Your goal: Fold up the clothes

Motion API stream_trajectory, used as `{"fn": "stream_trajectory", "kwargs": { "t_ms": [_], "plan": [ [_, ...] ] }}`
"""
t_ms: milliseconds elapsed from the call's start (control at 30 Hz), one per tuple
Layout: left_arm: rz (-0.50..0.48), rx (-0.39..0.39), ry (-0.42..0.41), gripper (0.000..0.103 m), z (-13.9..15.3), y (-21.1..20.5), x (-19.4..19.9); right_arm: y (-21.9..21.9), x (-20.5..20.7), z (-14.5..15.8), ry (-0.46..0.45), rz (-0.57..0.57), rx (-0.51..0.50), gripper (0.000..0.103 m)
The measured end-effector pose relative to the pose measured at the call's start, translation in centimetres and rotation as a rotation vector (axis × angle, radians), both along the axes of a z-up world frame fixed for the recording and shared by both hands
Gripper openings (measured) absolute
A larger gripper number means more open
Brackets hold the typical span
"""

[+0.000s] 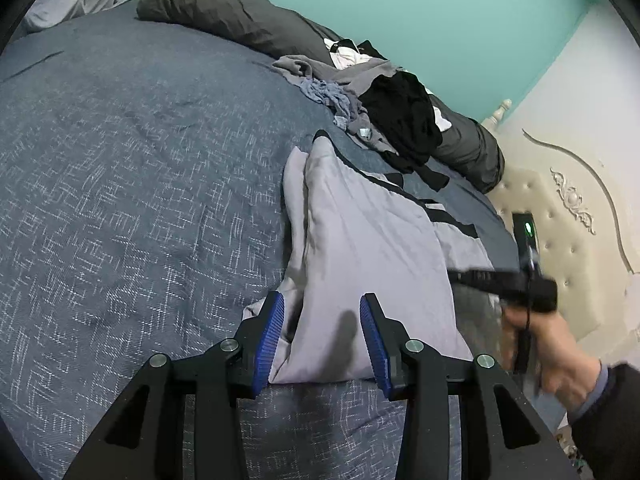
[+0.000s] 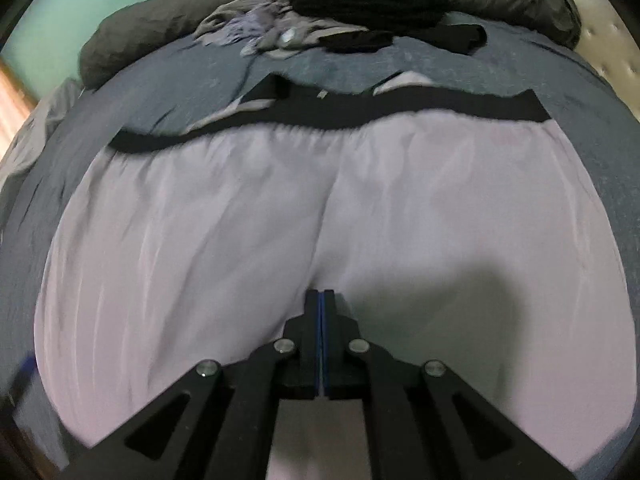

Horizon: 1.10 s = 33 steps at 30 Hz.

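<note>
A pale lilac-grey garment (image 1: 360, 240) with a black waistband (image 2: 400, 108) lies on the blue-grey duvet (image 1: 140, 160). In the right wrist view it is spread flat (image 2: 240, 220), waistband at the far side. My left gripper (image 1: 322, 312) is open, its blue pads either side of the garment's near folded end and just above it. My right gripper (image 2: 322, 294) is shut over the garment's centre seam; no cloth shows between its fingers. In the left wrist view it is blurred at the right, held by a person's hand (image 1: 560, 348).
A heap of unfolded clothes (image 1: 380, 96), black, grey and blue, lies beyond the garment against a dark grey bolster (image 1: 224, 12). A cream padded headboard (image 1: 568, 208) stands to the right. The teal wall is behind. Open duvet stretches to the left.
</note>
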<state>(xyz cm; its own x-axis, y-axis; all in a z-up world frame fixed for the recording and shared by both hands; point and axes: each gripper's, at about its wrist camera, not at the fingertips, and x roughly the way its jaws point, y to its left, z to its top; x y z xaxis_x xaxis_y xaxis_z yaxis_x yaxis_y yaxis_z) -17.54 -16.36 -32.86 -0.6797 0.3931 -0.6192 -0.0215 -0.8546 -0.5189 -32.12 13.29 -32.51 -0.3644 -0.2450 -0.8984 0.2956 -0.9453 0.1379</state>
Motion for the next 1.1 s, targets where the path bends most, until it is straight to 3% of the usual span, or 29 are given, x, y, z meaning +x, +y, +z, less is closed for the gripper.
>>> {"fn": "stream_trajectory", "kwargs": {
  "t_ms": [300,533,733,867,1000,1100],
  "plan": [
    [0.01,0.018,-0.022,0.044,-0.7,-0.8,-0.4,-1.5,-8.1,-0.9,-0.023,-0.054,0.016,0.0],
    [0.001,0.022,-0.033,0.044,-1.1,-0.7,-0.7,-1.6,-9.7,-0.1,0.034,-0.032,-0.005,0.0],
    [-0.008,0.014,-0.029,0.044,-0.8,-0.6,-0.6,-2.0,-2.6,5.1,0.139,0.13,-0.089,0.0],
    [-0.031,-0.027,-0.016,0.044,0.0,0.1,-0.1,-0.7,4.2,5.7,0.103,0.169,-0.163,0.0],
    [-0.082,-0.134,-0.052,0.044,-1.0,2.0,-0.1,-0.4,9.7,4.1,0.077,0.218,-0.169,0.0],
    [-0.082,-0.256,-0.119,0.044,-2.6,2.6,-0.6,-0.7,12.2,3.3,0.065,0.243,-0.193,0.0]
  ]
}}
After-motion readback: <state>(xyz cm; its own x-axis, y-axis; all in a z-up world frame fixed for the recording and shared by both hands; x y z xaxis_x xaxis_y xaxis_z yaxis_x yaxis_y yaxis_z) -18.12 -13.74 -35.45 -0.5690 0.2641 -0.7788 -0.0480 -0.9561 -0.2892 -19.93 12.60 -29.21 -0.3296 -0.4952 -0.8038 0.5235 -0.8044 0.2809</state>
